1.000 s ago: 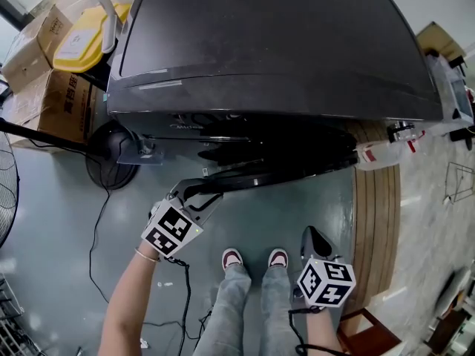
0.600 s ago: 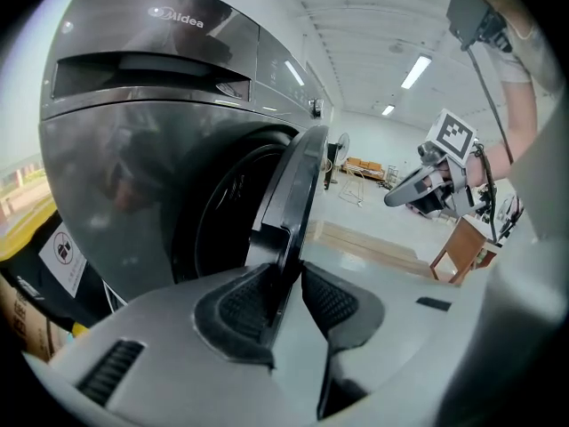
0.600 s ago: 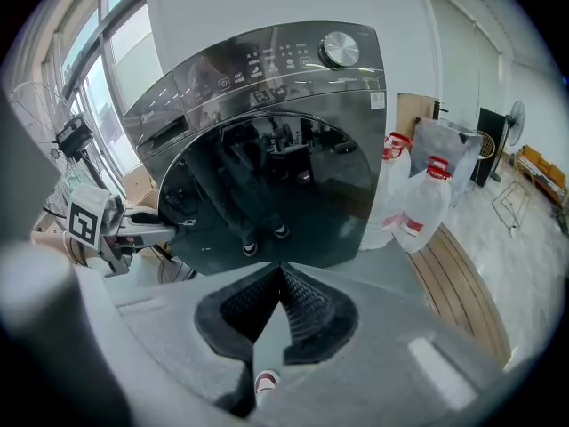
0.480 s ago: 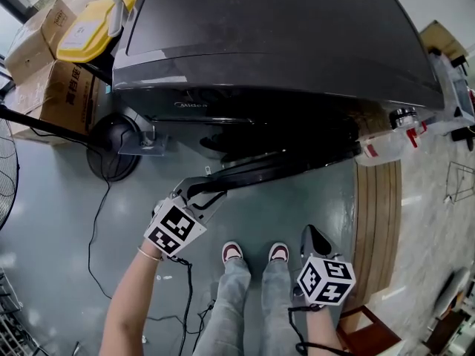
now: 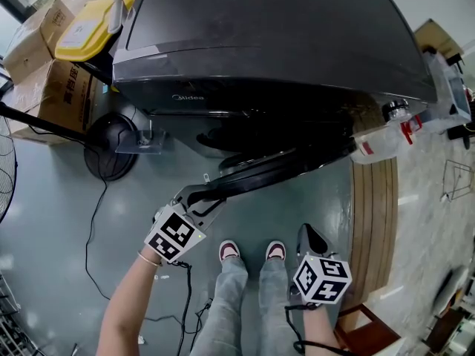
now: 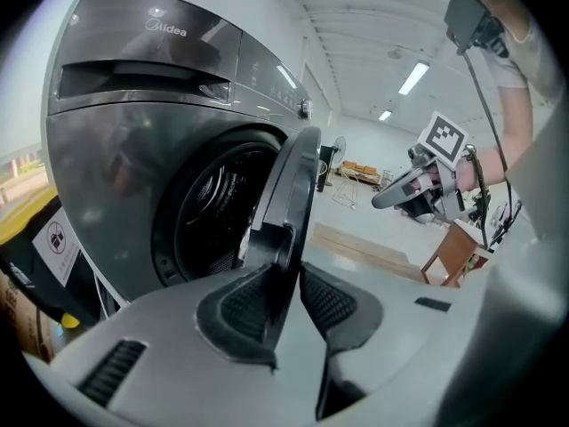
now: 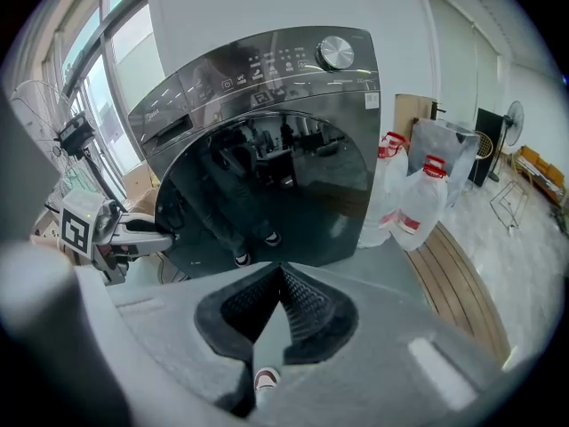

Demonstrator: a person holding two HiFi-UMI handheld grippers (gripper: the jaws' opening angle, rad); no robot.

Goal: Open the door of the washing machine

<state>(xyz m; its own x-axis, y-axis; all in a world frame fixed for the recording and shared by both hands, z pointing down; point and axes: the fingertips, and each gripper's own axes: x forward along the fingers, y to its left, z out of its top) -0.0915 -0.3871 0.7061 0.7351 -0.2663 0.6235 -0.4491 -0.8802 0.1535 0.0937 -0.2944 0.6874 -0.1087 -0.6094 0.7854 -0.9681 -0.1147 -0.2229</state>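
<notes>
The dark grey front-loading washing machine (image 5: 274,43) fills the top of the head view. Its round door (image 5: 282,170) stands partly swung out, hinged at the right. My left gripper (image 5: 211,193) holds the door's free left edge. In the left gripper view the door edge (image 6: 298,185) runs between the pads, and the gripper (image 6: 289,296), whose jaws have just been closing, presses on it. My right gripper (image 5: 308,236) hangs low to the right, apart from the machine. Its jaws (image 7: 280,296) are shut with nothing between them, facing the door's dark glass (image 7: 276,194).
Cardboard boxes (image 5: 44,87) and a yellow container (image 5: 82,28) stand left of the machine, beside a fan base (image 5: 111,147) and a floor cable (image 5: 93,228). Plastic jugs (image 5: 386,136) and wooden boards (image 5: 375,221) lie at the right. The person's shoes (image 5: 230,251) are below the door.
The door's free edge has swung further out from the machine, toward the person, with my left gripper on it. The right gripper has barely shifted.
</notes>
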